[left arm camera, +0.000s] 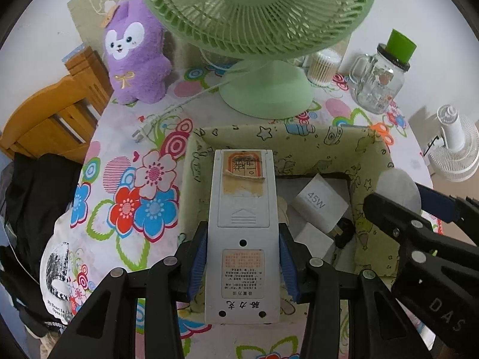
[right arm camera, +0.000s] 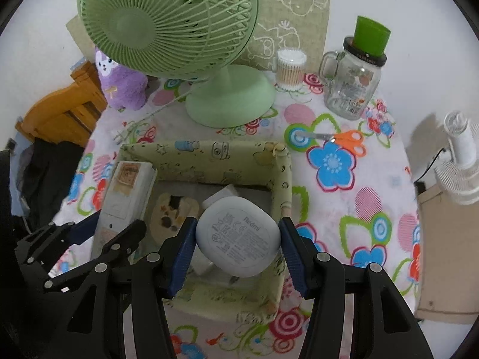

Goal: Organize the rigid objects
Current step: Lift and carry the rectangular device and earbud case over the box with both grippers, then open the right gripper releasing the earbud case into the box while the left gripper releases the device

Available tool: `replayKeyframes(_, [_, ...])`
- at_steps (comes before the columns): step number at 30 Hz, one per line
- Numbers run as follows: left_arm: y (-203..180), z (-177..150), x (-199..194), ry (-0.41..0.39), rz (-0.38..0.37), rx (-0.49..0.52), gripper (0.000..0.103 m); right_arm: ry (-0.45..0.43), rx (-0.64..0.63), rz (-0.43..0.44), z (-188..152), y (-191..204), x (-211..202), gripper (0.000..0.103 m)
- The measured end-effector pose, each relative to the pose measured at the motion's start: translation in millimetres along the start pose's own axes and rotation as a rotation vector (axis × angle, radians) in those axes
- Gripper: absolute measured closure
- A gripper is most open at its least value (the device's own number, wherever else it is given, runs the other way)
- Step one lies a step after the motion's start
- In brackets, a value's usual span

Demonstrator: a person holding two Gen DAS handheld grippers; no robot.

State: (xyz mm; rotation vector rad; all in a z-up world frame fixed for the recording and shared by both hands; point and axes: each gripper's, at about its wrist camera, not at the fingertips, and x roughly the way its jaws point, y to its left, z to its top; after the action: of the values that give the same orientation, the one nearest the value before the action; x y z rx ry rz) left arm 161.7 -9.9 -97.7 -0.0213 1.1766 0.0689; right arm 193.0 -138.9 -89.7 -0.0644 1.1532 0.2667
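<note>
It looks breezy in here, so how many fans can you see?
2. A green fan stands at the back of the table, behind the fabric box. A white fan stands off the table's right edge. Others may be out of view.

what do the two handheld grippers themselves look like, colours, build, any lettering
Both match: the left gripper and right gripper have black plastic frames with angular, triangular cut-outs and round silver pivot pins. Each finger ends in a ribbed blue pad. In the left wrist view the right gripper's frame bears pale raised letters reading "DAS". No cables, hands or sleeves show.
</note>
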Motion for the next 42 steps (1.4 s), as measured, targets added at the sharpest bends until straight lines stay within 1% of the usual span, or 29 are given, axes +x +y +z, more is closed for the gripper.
replayKeyframes(3, [-2.7, 1.4, 6.7, 0.013, -0.008, 0.001, 0.058, 0.017, 0.022, 0.034, 2.8, -0.7, 7.7, 0.044])
replayKeyframes(8, [-7.7, 3.4, 17.3, 0.023, -0.012, 0.007, 0.058, 0.034, 0.001, 0.046, 6.8, 7.3, 19.4, 0.044])
replayKeyframes(14, [-6.3, 5.1, 32.7, 0.052, -0.013, -0.004, 0.058, 0.067, -0.002, 0.048, 7.6, 9.9, 35.3, 0.044])
replayKeyframes(20, [-11.3, 6.8, 35.8, 0.047, 0.012, 0.021, 0.058, 0.096, 0.004, 0.047, 9.2, 9.5, 49.5, 0.044])
replayKeyframes(24, [-10.4, 8.8, 36.1, 0.042, 0.004, 0.021, 0.056, 0.099, 0.007, 0.055, 10.1, 8.5, 53.7, 0.044])
replayKeyframes(26, [-10.4, 9.6, 35.3, 0.039, 0.000, 0.024, 0.048, 0.097, 0.005, 0.054, 11.3, 9.4, 54.0, 0.044])
replayKeyframes(27, [-10.7, 10.0, 34.3, 0.038, -0.004, 0.026, 0.040, 0.096, 0.004, 0.053, 12.0, 9.4, 54.4, 0.044])
replayKeyframes(28, [-10.8, 10.3, 33.3, 0.039, -0.007, 0.026, 0.036, 0.095, 0.003, 0.053, 12.3, 9.4, 55.0, 0.044])
replayKeyframes(29, [-10.9, 10.3, 32.3, 0.041, -0.013, 0.028, 0.036, 0.096, 0.004, 0.054, 12.7, 9.8, 55.3, 0.044])
replayKeyframes(31, [-12.0, 10.7, 28.5, 0.049, -0.021, 0.040, 0.028, 0.096, 0.000, 0.051, 13.4, 10.6, 55.9, 0.044])
replayKeyframes(32, [-12.4, 10.5, 26.7, 0.050, -0.026, 0.043, 0.027, 0.095, 0.001, 0.055, 13.6, 11.0, 56.1, 0.044])
replayKeyframes(33, [-13.4, 10.1, 22.9, 0.047, -0.022, 0.051, 0.025, 0.096, 0.002, 0.059, 14.0, 11.5, 56.5, 0.044])
replayKeyframes(36, [-15.2, 9.3, 15.5, 0.031, 0.003, 0.068, 0.013, 0.096, 0.002, 0.070, 15.3, 14.4, 57.6, 0.044])
replayKeyframes(38, [-13.8, 9.3, 14.9, 0.034, 0.001, 0.070, 0.014, 0.098, 0.006, 0.086, 15.6, 16.1, 58.9, 0.044])
replayKeyframes(42, [-13.3, 9.2, 15.3, 0.038, -0.002, 0.071, 0.015, 0.095, 0.009, 0.079, 15.2, 17.0, 59.8, 0.043])
